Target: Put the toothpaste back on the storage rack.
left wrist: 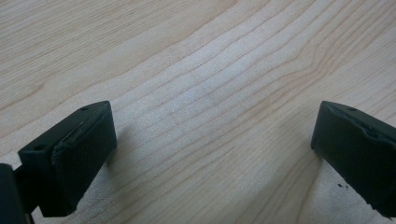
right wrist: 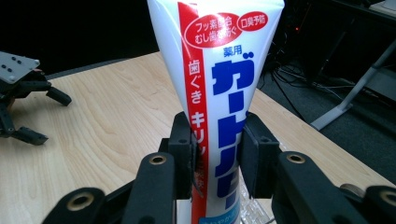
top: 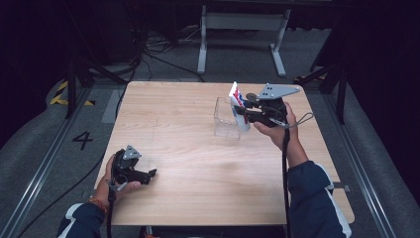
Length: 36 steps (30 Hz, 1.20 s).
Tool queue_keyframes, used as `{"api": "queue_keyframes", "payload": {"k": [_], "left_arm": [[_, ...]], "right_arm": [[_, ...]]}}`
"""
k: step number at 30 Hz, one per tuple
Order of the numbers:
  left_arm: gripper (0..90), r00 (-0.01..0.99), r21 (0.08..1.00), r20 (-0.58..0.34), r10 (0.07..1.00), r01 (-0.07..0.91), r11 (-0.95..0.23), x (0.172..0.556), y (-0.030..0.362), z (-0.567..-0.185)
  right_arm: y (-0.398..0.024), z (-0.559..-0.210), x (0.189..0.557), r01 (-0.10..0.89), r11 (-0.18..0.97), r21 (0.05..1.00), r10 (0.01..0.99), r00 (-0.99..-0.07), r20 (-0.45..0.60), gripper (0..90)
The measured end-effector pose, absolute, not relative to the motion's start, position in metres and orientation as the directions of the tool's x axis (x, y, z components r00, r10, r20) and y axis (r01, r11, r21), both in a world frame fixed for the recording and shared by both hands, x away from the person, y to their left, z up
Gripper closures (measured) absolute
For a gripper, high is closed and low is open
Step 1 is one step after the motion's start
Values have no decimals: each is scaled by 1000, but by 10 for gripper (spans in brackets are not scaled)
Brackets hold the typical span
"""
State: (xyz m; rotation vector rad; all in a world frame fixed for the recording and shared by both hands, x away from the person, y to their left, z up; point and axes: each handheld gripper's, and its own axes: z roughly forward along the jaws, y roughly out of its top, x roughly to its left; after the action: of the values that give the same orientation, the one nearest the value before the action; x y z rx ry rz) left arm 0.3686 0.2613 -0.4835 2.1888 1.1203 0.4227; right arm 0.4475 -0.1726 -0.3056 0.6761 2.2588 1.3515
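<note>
A white toothpaste tube with red and blue print stands upright in a clear plastic box at the table's right middle. My right gripper is shut on the tube. In the right gripper view the black pads squeeze the tube from both sides, and my right gripper sits at mid-height on it. My left gripper rests low at the front left of the table, open with nothing in it. The left gripper view has my left gripper over bare wood, jaws wide apart.
The wooden table is bare apart from the box. Beyond its far edge stand a white table frame and cables on the dark floor. The left gripper lies far left in the right gripper view.
</note>
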Motion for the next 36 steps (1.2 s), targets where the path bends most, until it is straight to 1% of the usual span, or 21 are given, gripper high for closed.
{"api": "queue_keyframes", "payload": {"k": [22,30,32,36], "left_arm": [[6,588,662,-1,809,607,-440,369,262,-483],[6,586,663,-4,810,608,-436,369,261,-483],[6,585,664,-5,811,609,-434,368,261,-483],[6,586,665,-5,810,607,-435,369,261,-483]], "right_arm": [[-164,-310,489,223,384,896,643,-761,-86,698],[-160,-320,503,244,386,890,655,-752,-78,698],[-159,-324,507,249,400,882,660,-746,-90,698],[-160,-331,512,264,395,880,665,-743,-75,698]]}}
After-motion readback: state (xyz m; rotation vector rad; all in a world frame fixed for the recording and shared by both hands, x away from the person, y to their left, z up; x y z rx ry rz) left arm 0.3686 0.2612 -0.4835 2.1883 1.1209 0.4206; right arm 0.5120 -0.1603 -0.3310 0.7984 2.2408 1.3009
